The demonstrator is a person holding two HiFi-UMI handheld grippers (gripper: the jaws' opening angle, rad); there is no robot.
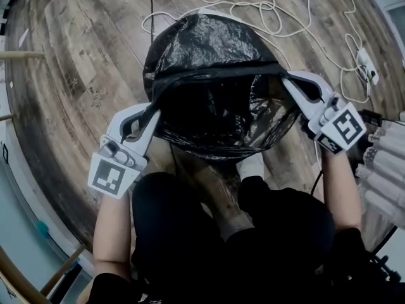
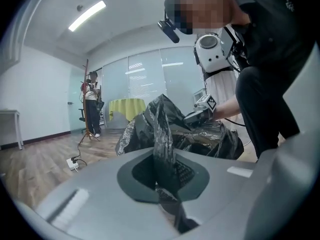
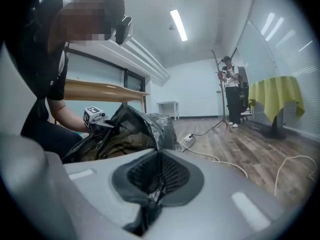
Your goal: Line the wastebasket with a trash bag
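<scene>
A black trash bag (image 1: 215,49) hangs above the wood floor, its mouth stretched wide between my two grippers. My left gripper (image 1: 154,111) is shut on the bag's rim at the left. In the left gripper view a pleat of black film (image 2: 161,129) runs up out of the closed jaws of the left gripper (image 2: 162,161). My right gripper (image 1: 286,79) is shut on the rim at the right, and the right gripper view shows film (image 3: 150,129) pinched in the right gripper (image 3: 157,171). A white sliver (image 1: 214,11) shows past the bag's far edge; I cannot tell whether it is the wastebasket.
White cable (image 1: 266,8) loops over the floor behind the bag to a power strip (image 1: 367,65). The person's legs and a white shoe (image 1: 252,166) are just under the bag. White rolls (image 1: 386,176) lie at the right, a wooden frame (image 1: 19,54) at the left. Another person (image 2: 92,104) stands far off.
</scene>
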